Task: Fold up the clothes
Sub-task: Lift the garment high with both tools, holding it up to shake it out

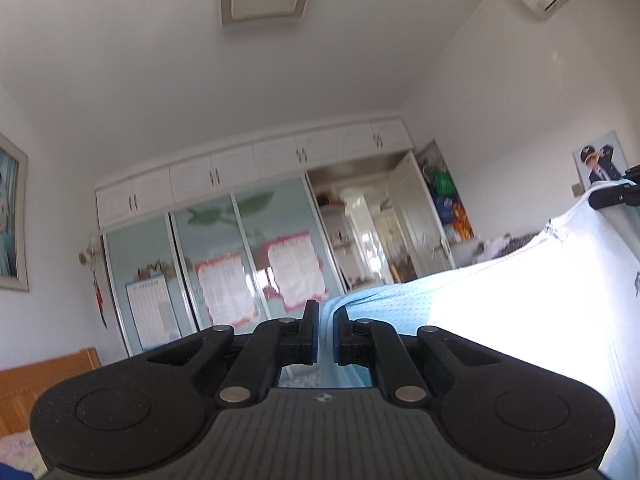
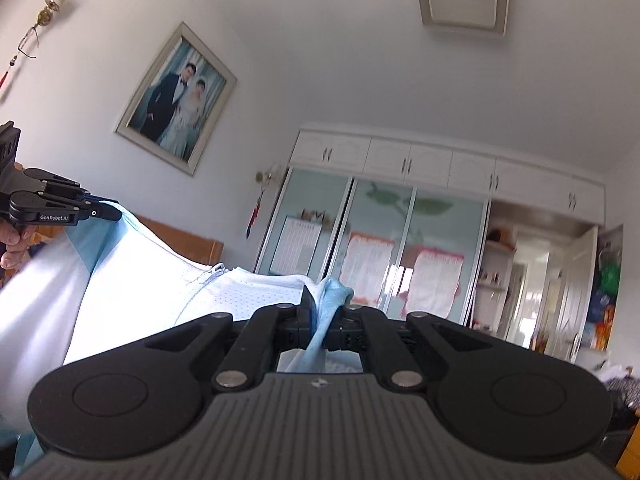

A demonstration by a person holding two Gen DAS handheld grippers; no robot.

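A white and light-blue mesh garment (image 1: 500, 292) with a zip hangs stretched in the air between both grippers. My left gripper (image 1: 327, 334) is shut on a light-blue edge of it, and the cloth runs off to the right. My right gripper (image 2: 325, 320) is shut on another light-blue edge of the garment (image 2: 168, 284), which spreads away to the left. In the right wrist view the left gripper (image 2: 102, 210) shows at the far left, held by a person's hand (image 2: 12, 242). The right gripper (image 1: 612, 194) appears at the right edge of the left wrist view.
Both cameras point upward into a bedroom. A wardrobe (image 1: 224, 256) with sliding glass doors fills the far wall, beside an open door (image 1: 416, 220). A wooden headboard (image 1: 36, 380) lies low at the left. A framed photo (image 2: 176, 98) hangs on the wall.
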